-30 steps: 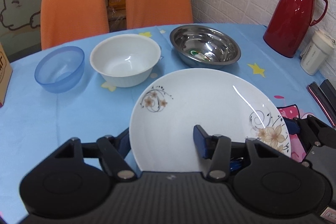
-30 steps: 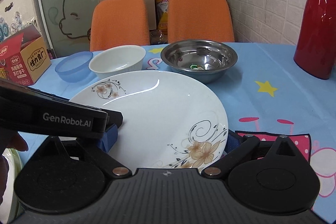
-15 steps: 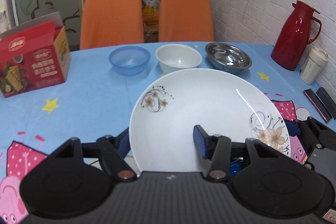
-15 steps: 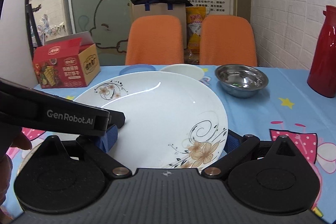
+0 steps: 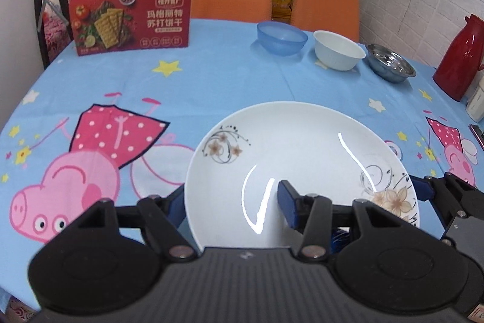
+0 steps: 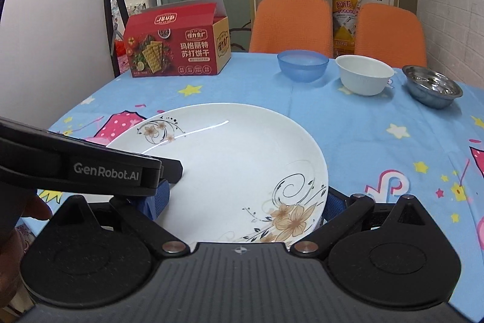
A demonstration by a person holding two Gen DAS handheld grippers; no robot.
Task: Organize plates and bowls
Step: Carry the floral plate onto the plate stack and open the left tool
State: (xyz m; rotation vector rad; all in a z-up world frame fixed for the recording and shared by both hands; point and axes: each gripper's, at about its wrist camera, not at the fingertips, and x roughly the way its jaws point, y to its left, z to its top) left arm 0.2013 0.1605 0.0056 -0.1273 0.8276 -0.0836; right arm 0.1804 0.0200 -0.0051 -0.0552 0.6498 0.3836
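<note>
Round table [image 5: 211, 87], under a blue cartoon cloth, carries the work; we note two orange chairs [image 6: 292, 20] behind it. Along the far edge the blue bowl [image 6: 302, 65], white bowl [image 6: 364, 74] and steel bowl [image 6: 432, 85] stand in a row, each apart from its neighbour, apparently sorted. We find the flowered plate [image 5: 302, 159] lifted above the cloth, shared between both tools, probably because it is broad and slippery. Our left gripper [image 5: 231, 202] is clamped on its near rim; the right gripper [image 6: 242, 202] pinches the rim likewise.
</note>
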